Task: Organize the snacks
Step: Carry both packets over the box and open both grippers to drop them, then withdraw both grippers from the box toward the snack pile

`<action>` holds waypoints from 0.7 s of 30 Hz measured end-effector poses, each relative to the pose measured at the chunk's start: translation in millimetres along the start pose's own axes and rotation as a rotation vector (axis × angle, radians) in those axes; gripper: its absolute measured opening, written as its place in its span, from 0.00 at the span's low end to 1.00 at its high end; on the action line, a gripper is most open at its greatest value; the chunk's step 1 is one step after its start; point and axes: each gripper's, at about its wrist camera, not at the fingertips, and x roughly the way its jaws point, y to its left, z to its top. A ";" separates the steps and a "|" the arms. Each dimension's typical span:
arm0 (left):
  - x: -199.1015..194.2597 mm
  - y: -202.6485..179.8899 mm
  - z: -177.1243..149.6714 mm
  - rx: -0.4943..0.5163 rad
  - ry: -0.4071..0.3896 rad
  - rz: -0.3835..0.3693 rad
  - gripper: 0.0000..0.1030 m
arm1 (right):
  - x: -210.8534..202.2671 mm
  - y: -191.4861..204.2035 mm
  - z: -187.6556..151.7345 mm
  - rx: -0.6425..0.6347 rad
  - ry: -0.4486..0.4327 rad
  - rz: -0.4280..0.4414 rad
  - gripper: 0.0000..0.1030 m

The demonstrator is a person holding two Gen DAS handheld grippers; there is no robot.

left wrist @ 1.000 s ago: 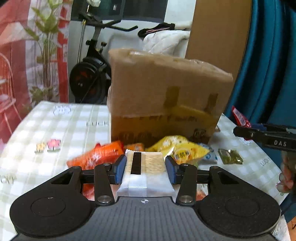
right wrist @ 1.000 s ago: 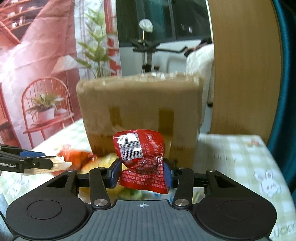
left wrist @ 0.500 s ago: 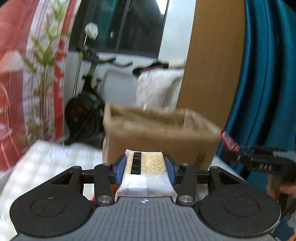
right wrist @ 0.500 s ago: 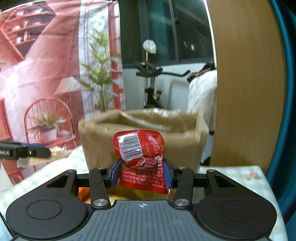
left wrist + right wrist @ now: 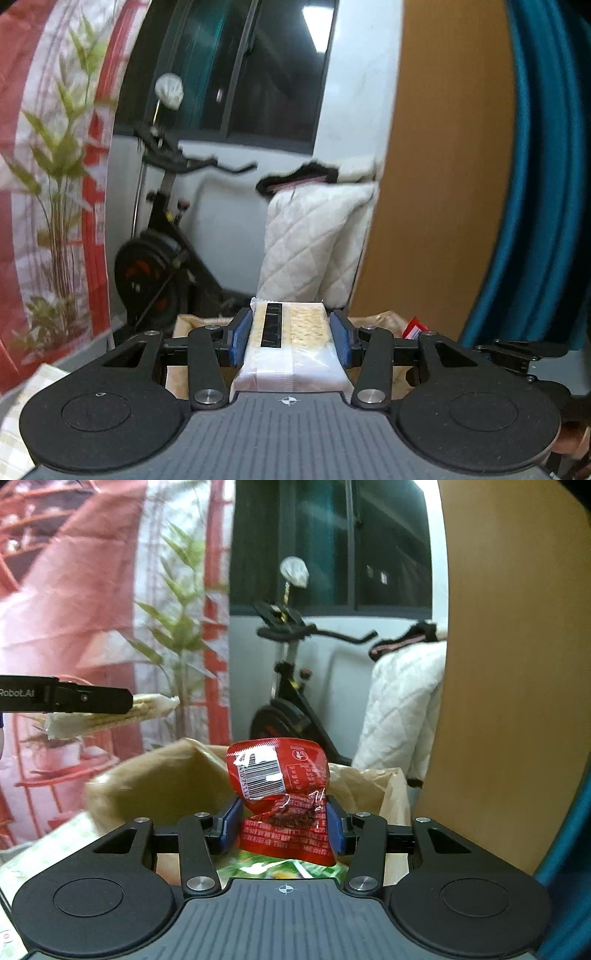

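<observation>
Above the open box (image 5: 147,786) rim, our left tongs (image 5: 290,336) clamp a cracker pack (image 5: 291,343) lengthwise; our right tongs (image 5: 284,821) pinch an upright red packet (image 5: 282,797).

The cardboard box (image 5: 184,325) sits mostly hidden behind the left tool (image 5: 290,338).

Dim, warm indoor light fills both views. Around the exercise bike (image 5: 159,258), the background smears with motion blur; straight edges bow toward the frame borders. The red snack packet (image 5: 282,797) shows small glare.

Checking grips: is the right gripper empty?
No, the right gripper is clamped on a crinkled red foil snack packet.
</observation>
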 end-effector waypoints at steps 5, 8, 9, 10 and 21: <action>39.3 6.6 -11.0 -0.013 0.097 0.033 0.48 | 31.7 -2.9 -8.1 0.008 0.070 -0.048 0.47; 41.8 14.1 -18.0 -0.035 0.134 0.042 0.63 | 36.9 -6.6 -15.5 0.045 0.098 -0.074 0.58; 38.9 17.9 -20.0 -0.043 0.135 0.033 0.67 | 35.1 -7.2 -18.0 0.056 0.096 -0.074 0.59; 34.2 22.4 -21.7 -0.046 0.130 0.026 0.71 | 32.7 -7.3 -20.3 0.059 0.095 -0.068 0.62; -28.1 31.6 -24.6 -0.021 0.147 0.057 0.73 | -25.0 4.3 -29.4 0.085 0.059 -0.024 0.71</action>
